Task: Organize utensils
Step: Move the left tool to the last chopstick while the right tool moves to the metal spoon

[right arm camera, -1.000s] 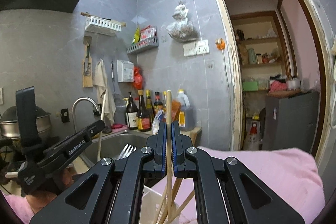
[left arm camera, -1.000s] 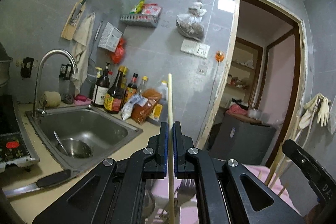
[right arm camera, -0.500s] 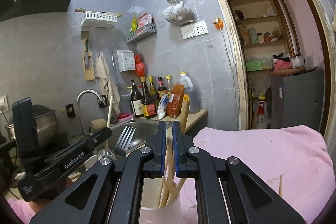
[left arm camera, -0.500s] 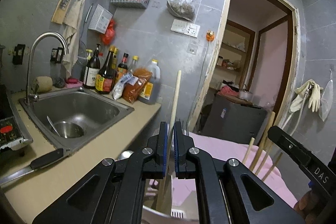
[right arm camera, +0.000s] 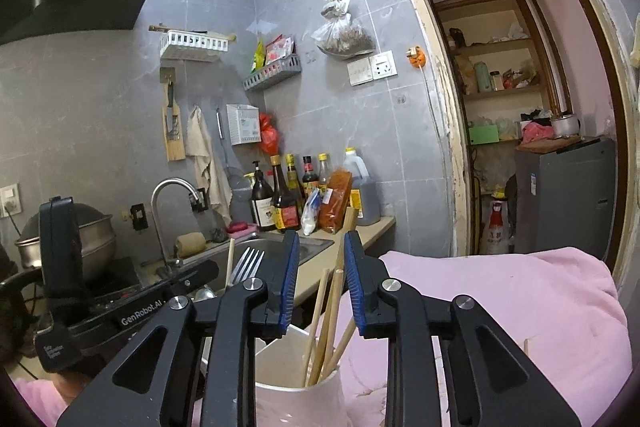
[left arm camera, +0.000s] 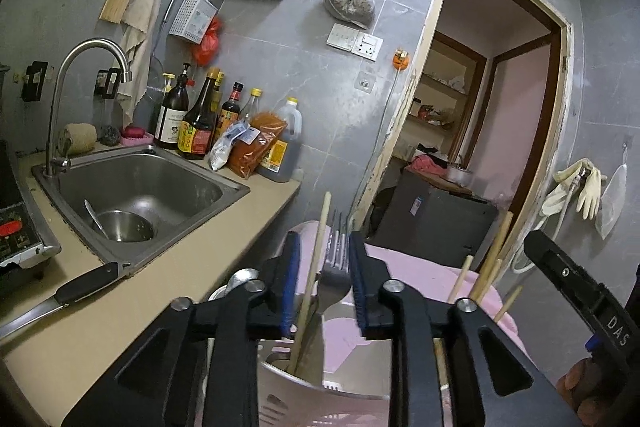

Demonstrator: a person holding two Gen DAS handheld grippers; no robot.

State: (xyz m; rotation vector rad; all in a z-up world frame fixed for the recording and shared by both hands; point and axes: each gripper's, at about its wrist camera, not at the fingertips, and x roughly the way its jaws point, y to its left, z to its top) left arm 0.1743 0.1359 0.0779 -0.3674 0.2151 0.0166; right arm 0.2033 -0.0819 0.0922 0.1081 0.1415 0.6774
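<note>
Kitchen counter (left arm camera: 132, 311) | both hand-held grippers just opening, chopsticks (right arm camera: 326, 311) loose between (nothing gripped)

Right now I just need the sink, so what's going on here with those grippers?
A person is sorting utensils into a white holder. The left gripper has just opened, leaving a chopstick standing loose in one compartment beside a fork. The right gripper has just opened too; chopsticks lean free between its jaws in the other compartment. Neither grips anything.
</note>
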